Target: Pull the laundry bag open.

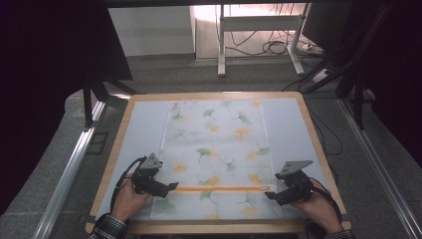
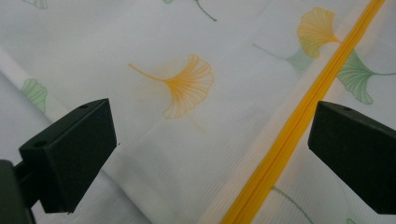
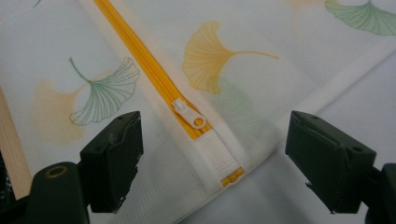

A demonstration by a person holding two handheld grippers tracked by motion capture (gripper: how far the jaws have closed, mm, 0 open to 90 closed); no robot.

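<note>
A white mesh laundry bag (image 1: 215, 159) printed with ginkgo leaves lay flat on the pale table (image 1: 144, 119), its orange zipper (image 1: 221, 188) running straight across the near end from nine o'clock to three o'clock.

The left gripper (image 1: 171, 186) rested at the zipper's nine o'clock end with its jaws spread wide and nothing clamped between them. In the left gripper view the zipper (image 2: 299, 121) ran from six o'clock up to one o'clock, just inside the jaw at three o'clock, while an orange leaf (image 2: 184, 84) sat midway between the jaws.

The right gripper (image 1: 268, 194) rested at the zipper's three o'clock end, its jaws likewise apart and gripping nothing. In the right gripper view the white slider (image 3: 188, 114) lay between the jaws, a little toward the jaw at nine o'clock, close to the bag's stitched end tab (image 3: 217, 151), with the zipper (image 3: 135, 51) trailing off toward eleven o'clock.

The left hand (image 1: 130, 196) came in from seven o'clock, a plaid cuff (image 1: 108, 229) showing at the table's near edge, and pointed its gripper toward three o'clock. The right hand (image 1: 318, 205) came in from five o'clock and pointed its gripper toward nine o'clock, so the two tips faced each other along the zipper, both low over the cloth.
</note>
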